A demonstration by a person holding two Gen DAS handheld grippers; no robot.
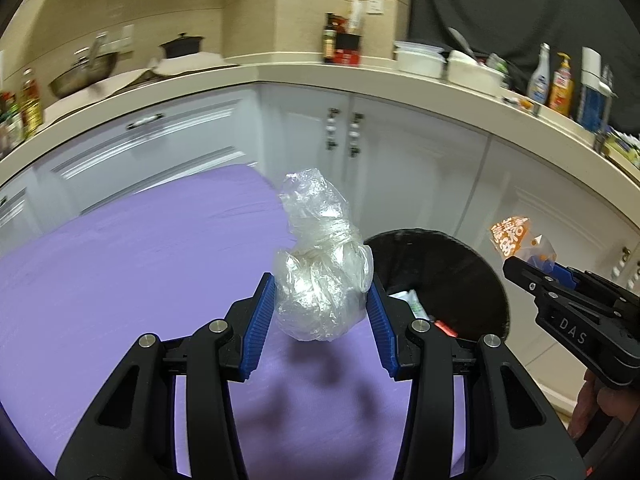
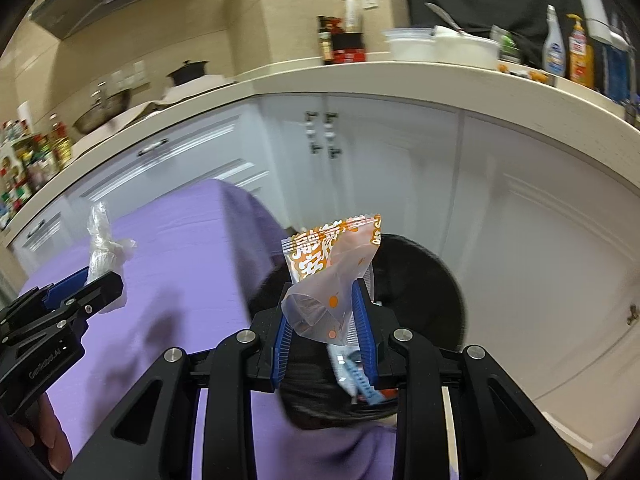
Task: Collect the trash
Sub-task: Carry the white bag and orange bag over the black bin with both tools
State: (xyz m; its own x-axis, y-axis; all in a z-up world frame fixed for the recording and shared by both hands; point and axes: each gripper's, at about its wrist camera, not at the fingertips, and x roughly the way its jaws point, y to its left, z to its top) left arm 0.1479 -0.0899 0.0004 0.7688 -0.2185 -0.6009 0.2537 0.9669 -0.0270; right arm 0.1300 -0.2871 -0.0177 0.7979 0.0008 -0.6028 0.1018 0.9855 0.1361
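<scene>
My left gripper point(image 1: 322, 294) is shut on a crumpled clear plastic bag point(image 1: 320, 276), held above the purple table point(image 1: 120, 280) near its right edge. My right gripper point(image 2: 322, 300) is shut on an orange-and-white snack wrapper point(image 2: 332, 264), held over the black-lined trash bin point(image 2: 432, 280) that stands on the floor beside the table. In the left wrist view the bin point(image 1: 460, 272) lies just right of the plastic bag, with some trash inside, and the right gripper point(image 1: 532, 270) with the wrapper point(image 1: 516, 236) shows at the right. The right wrist view catches the left gripper point(image 2: 88, 284) and bag point(image 2: 102, 240) at the left.
White cabinets point(image 1: 400, 168) with a beige counter point(image 1: 320, 76) curve behind the table and bin. On the counter stand a pot point(image 1: 182, 46), a wok point(image 1: 84, 72), bottles point(image 1: 560, 84) and white containers point(image 1: 420, 58). A hand point(image 1: 592, 412) holds the right gripper's grip.
</scene>
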